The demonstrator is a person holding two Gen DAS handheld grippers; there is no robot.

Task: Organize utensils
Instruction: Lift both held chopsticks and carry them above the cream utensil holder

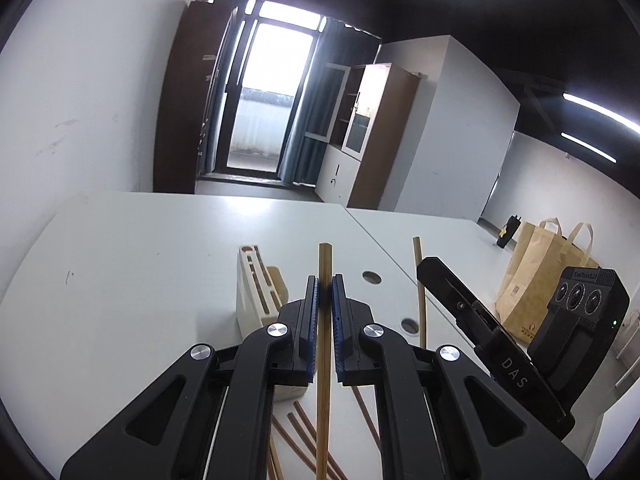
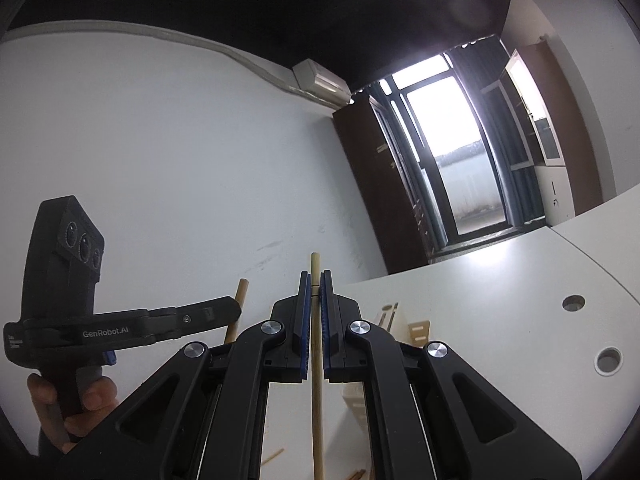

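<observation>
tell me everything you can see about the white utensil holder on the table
The utensil holder is a cream-white block, plastic by its look, standing on the white table. Long narrow slots are cut in its top face, and a tan, wood-coloured piece sits against its far side. No utensil shows in the slots. The left gripper, which overlaps its near end in the view, is shut on a chopstick above it. Loose brown chopsticks lie on the table near its base. The right wrist view shows it too, mostly hidden.

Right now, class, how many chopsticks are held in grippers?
2. A chopstick sits in the left gripper, a second chopstick in the right gripper. Loose chopsticks lie on the table, some maybe hidden.
</observation>
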